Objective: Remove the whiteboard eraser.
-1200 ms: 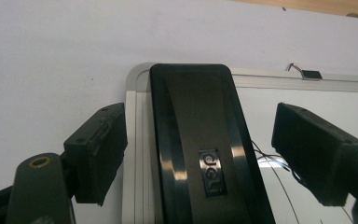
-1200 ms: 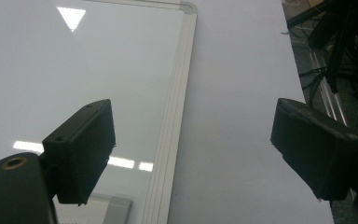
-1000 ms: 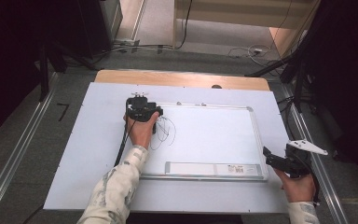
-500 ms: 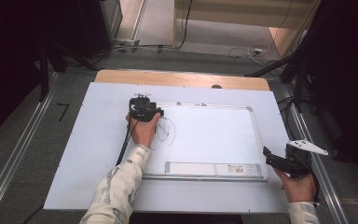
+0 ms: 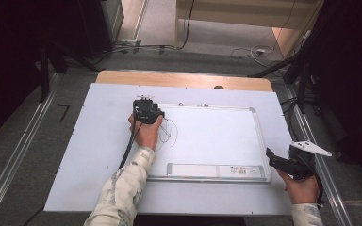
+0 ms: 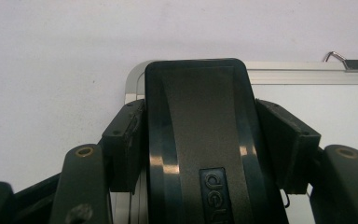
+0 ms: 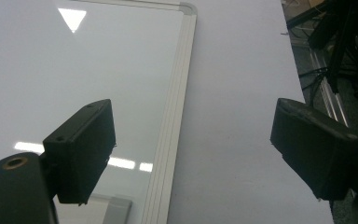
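A black whiteboard eraser (image 6: pixel 196 154) with "deli" on its top lies at the top left corner of the whiteboard (image 5: pixel 226 136). My left gripper (image 5: pixel 146 112) is over that corner. Its jaws have just been closing, and its pads (image 6: pixel 127 140) now press on both sides of the eraser. Black scribbles (image 5: pixel 169 133) mark the board just right of the left hand. My right gripper (image 5: pixel 273 160) hovers off the board's lower right corner. It stands open (image 7: pixel 198 140) with nothing between its jaws, and beneath it are the board's frame and the white table sheet.
The board lies on a white sheet (image 5: pixel 94 141) that covers the table. A label strip (image 5: pixel 212 170) runs along the board's near edge and a hanging clip (image 6: pixel 349 63) sits on its top frame. Metal rails (image 5: pixel 19 155) flank the table, and cables lie on the floor behind.
The left gripper's jaws have drawn in onto the eraser, and the hand has hardly shifted. The right hand and its gripper have stayed where they were.
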Action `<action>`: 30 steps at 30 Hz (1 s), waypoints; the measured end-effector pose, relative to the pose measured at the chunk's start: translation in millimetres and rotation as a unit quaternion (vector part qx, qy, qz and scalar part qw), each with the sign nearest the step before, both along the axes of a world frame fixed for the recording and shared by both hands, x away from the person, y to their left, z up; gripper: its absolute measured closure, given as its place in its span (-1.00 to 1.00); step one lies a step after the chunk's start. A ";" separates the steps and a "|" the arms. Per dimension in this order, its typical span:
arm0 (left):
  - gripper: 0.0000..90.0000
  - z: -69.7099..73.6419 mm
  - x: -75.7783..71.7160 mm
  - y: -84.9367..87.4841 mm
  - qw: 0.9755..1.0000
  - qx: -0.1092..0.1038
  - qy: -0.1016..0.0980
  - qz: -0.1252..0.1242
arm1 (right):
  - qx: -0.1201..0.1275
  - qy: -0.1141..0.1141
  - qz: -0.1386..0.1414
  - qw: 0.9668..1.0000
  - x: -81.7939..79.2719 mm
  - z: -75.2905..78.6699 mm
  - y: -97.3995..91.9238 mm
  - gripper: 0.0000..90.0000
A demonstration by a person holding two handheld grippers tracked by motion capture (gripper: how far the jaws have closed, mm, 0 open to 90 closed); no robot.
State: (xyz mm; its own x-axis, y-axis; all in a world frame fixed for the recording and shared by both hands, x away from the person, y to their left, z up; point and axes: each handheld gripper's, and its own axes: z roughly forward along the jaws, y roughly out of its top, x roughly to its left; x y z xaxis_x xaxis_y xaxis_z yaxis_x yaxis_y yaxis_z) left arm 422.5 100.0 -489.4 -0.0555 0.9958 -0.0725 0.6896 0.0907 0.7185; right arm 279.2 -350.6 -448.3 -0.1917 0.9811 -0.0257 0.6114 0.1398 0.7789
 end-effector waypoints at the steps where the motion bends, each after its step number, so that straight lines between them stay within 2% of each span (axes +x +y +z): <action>1: -0.14 0.0 0.0 0.0 1.000 0.000 0.000 0.000 | -0.001 -0.001 0.000 1.000 0.1 -0.1 0.0 -0.72; 24: -0.13 0.2 -0.5 2.7 1.000 0.000 -0.006 -0.012 | 0.001 -0.004 -0.002 1.000 -0.4 0.8 -0.5 -0.72; 30: -0.13 2.0 -1.6 4.2 1.000 -0.008 -0.004 -0.015 | 0.001 -0.004 -0.004 1.000 -0.2 1.1 -0.9 -0.72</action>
